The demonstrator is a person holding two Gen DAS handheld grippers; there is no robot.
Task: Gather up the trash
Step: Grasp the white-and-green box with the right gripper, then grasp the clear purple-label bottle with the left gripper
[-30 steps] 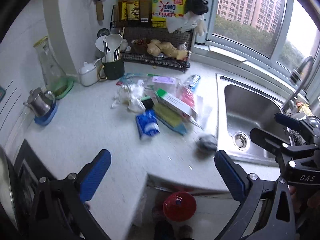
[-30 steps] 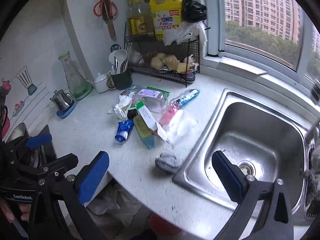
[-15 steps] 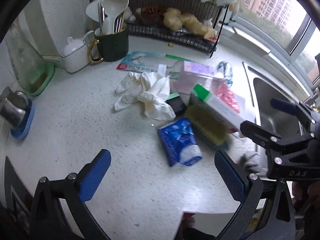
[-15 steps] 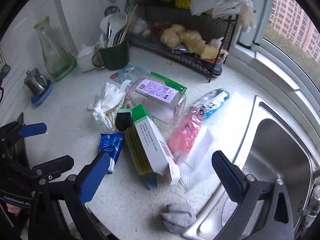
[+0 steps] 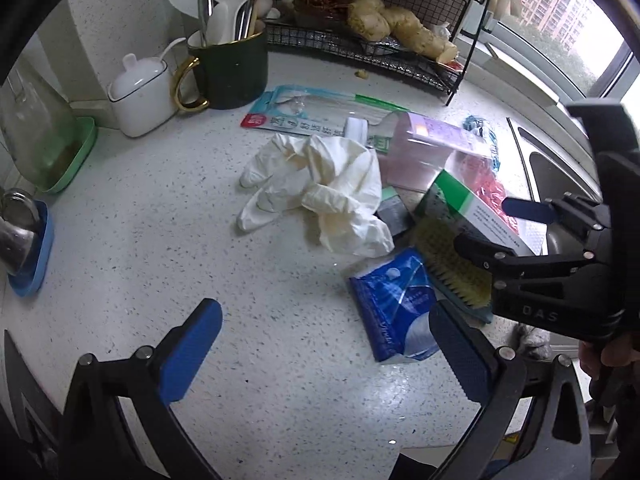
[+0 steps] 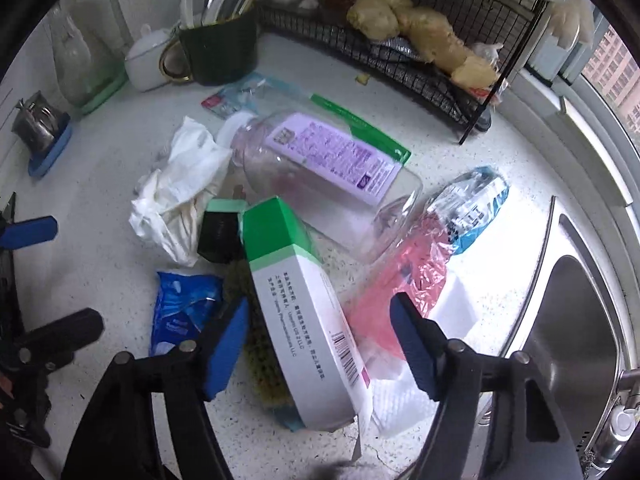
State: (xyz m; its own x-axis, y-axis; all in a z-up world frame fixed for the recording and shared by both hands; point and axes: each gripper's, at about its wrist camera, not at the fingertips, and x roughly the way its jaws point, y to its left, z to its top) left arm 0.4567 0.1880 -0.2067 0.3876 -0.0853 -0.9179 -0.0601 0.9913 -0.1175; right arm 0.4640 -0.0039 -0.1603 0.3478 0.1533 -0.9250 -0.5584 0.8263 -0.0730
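Trash is heaped on the speckled countertop (image 5: pixel 120 240), where the right gripper (image 6: pixel 320 344) is closing its jaws around, not yet touching, a green-and-white carton (image 6: pixel 296 312), while the left gripper (image 5: pixel 324 348) hangs wide open, a blue tissue pack (image 5: pixel 396 304) at its two o'clock.

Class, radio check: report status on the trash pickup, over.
Right gripper closing, green-and-white box between its jaws, pads not yet pressing. Left gripper open over blue packet. Scrub brush under the box.
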